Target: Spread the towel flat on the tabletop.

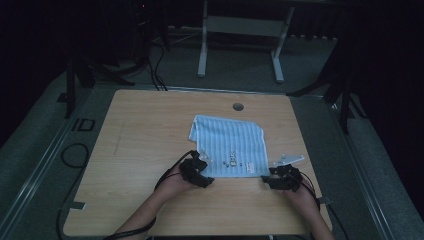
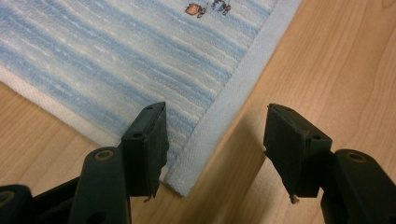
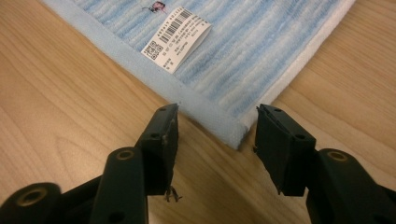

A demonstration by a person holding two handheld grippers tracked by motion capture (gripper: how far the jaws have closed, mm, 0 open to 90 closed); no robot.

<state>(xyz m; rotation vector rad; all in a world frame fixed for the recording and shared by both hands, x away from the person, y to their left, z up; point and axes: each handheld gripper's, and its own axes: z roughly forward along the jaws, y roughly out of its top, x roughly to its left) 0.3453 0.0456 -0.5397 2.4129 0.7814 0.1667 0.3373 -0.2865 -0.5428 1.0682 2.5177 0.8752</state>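
Item: one blue-and-white striped terry towel (image 1: 230, 146) with a plain pale-blue hem band, lying flat on the light wood-grain surface (image 1: 140, 140). Its far corner from the tools is turned over on itself; the near edge runs between the two tools.

Fittings: a white printed label with barcode and square code (image 3: 176, 38) sewn near the hem, just ahead of the right tool; small embroidered figures (image 2: 205, 8) farther in, ahead of the left tool.

Handling, as judged: light, soft and limp cloth, not fragile and not slippery. It will sag and fold when lifted and will not keep its shape, so one-point lifting would let it bunch. Best purchase is the doubled hem band at the two near corners, where the cloth is thickest; one jaw must slip under the edge, since the towel lies tight on the surface.

Left tool (image 2: 215, 149): jaws apart, gripping nothing. One jaw stands over the towel's near left corner, the other over bare wood just beside the hem; the corner point lies between them.

Right tool (image 3: 215, 144): jaws apart, gripping nothing. The near right corner sits just ahead of the gap, close to the right-hand jaw, not yet between the pads.

Surroundings: a round cable hole (image 1: 238, 106) in the surface beyond the towel; a white-legged frame (image 1: 240, 30) on the dark floor farther off.
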